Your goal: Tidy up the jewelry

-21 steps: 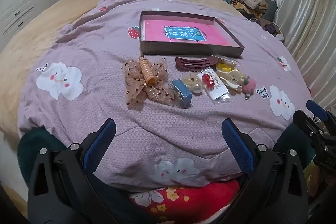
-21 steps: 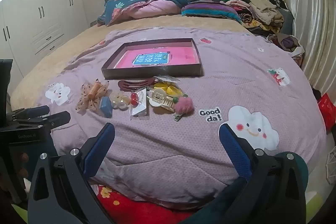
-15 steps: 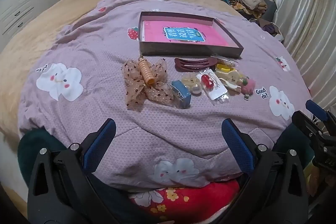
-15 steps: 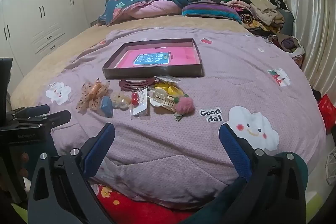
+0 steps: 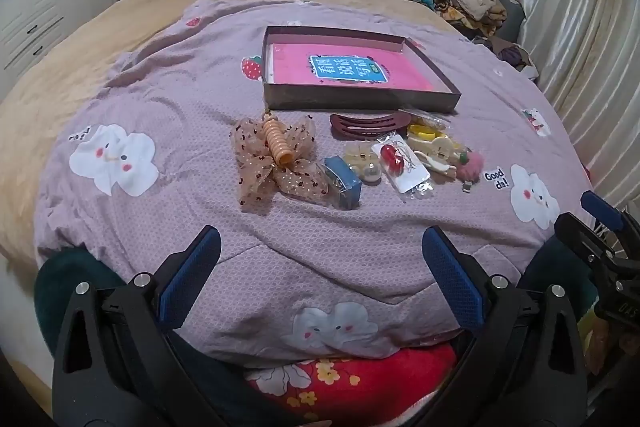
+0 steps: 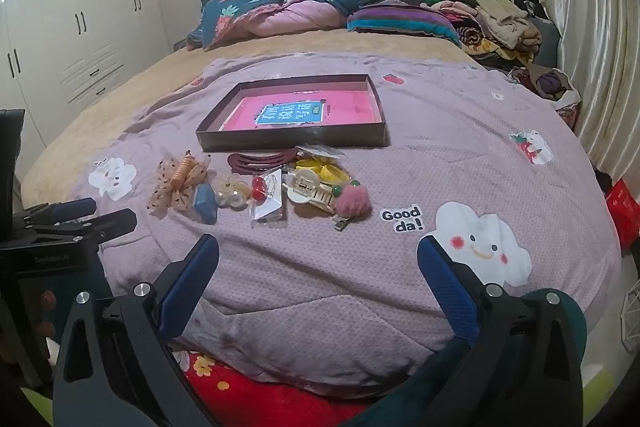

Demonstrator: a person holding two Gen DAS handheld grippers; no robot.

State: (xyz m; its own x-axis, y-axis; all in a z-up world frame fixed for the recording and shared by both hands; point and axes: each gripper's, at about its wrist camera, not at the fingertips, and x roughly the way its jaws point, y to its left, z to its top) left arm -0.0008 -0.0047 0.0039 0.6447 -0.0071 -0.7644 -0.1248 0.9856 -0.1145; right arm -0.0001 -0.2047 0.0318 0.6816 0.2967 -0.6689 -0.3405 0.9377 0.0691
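The left gripper [image 5: 320, 255] hangs over the near edge of the bed with its blue-padded fingers [image 5: 192, 267] spread wide and nothing between them; the right gripper [image 6: 318, 267] is likewise released and empty, over the same near edge further right. Each shows at the side of the other's view. A purple quilt [image 5: 168, 99] with cloud prints covers the bed, and the jewelry lies on it in a loose cluster around the middle. A shallow brown tray [image 5: 352, 103] with a pink card [image 5: 348, 69] in its bottom sits toward the far side of the quilt. Just before its front wall lies a dark red hair clip [image 5: 366, 125]. At the left of the cluster is a sheer beige bow [image 5: 276, 163] with an orange spiral piece on top, and a small blue box [image 5: 344, 183] touches its right side. Next come pearl-like pieces [image 5: 366, 167], a clear packet with red cherry earrings [image 5: 402, 163], a cream claw clip [image 5: 434, 151] beside yellow clips [image 5: 422, 133], and a pink pom-pom clip [image 5: 470, 165] at the right end. Pillows [image 6: 276, 13] and piled clothes [image 6: 500, 19] lie at the head of the bed.
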